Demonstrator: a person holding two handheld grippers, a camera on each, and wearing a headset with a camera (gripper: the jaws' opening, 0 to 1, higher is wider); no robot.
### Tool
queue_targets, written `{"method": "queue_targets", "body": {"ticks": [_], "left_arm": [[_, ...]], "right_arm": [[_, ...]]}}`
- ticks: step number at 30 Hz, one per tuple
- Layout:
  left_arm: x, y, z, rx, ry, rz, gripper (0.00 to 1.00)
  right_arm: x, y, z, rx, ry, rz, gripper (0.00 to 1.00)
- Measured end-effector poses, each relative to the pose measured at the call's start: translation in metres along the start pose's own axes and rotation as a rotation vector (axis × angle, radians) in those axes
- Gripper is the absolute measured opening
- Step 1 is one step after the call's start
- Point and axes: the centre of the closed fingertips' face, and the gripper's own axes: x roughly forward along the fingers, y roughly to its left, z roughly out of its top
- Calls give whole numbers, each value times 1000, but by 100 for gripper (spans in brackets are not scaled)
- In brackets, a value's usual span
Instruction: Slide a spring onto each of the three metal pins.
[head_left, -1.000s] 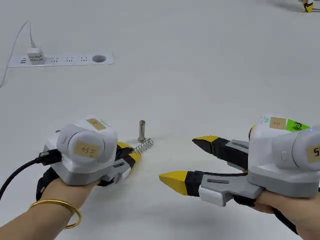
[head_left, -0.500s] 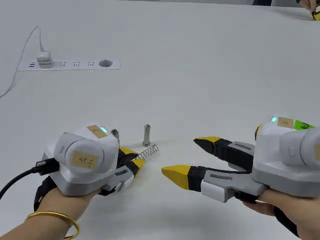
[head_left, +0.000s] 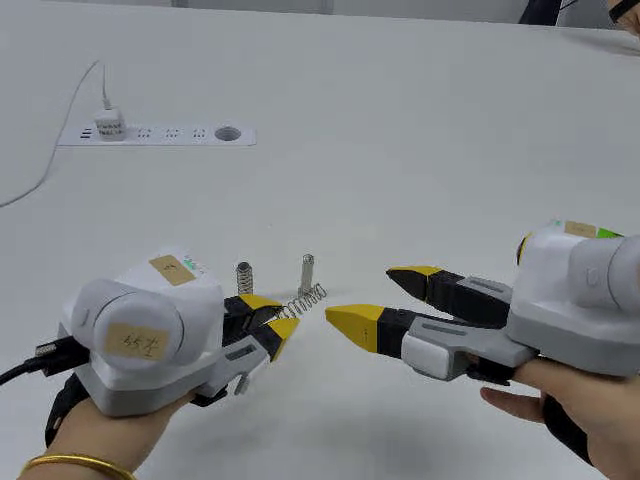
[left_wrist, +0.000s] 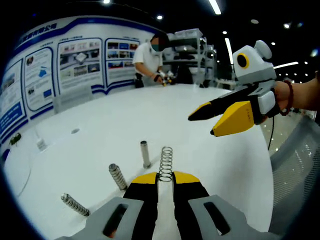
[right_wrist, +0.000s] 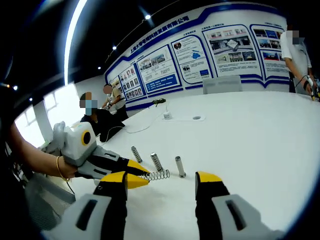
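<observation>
Pinching the spring by its near end between closed jaws, the left gripper holds it almost level just in front of the bare pin. The free end reaches a little past the pin's foot toward the right gripper, whose jaws stand wide apart with nothing in them. Over the last second the whole head view has slid, and the power strip sits lower in it than before, so most of that shift is the camera's. Measured against the pin, though, two things have really changed. The right gripper's yellow tips have come from some way off to near the spring's free end. The left gripper's body has also drawn back enough to uncover a sprung pin that it hid a second ago. The left gripper view shows that pin beside a second sprung pin, both on the table. So two of the three pins look done, and this spring is the last. It has not tipped up in that second: it lies crosswise to the pin as before, not over its top. My reading is that the right gripper is coming to steady or take the free end, so the coil can be stood up and dropped over the pin.
</observation>
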Motion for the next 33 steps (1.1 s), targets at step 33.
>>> {"method": "queue_targets", "body": {"ticks": [33], "left_arm": [[-38,-12,26,-114,-214,-3,10]], "right_arm": [[20,33,5,273,-15,132,28]]}}
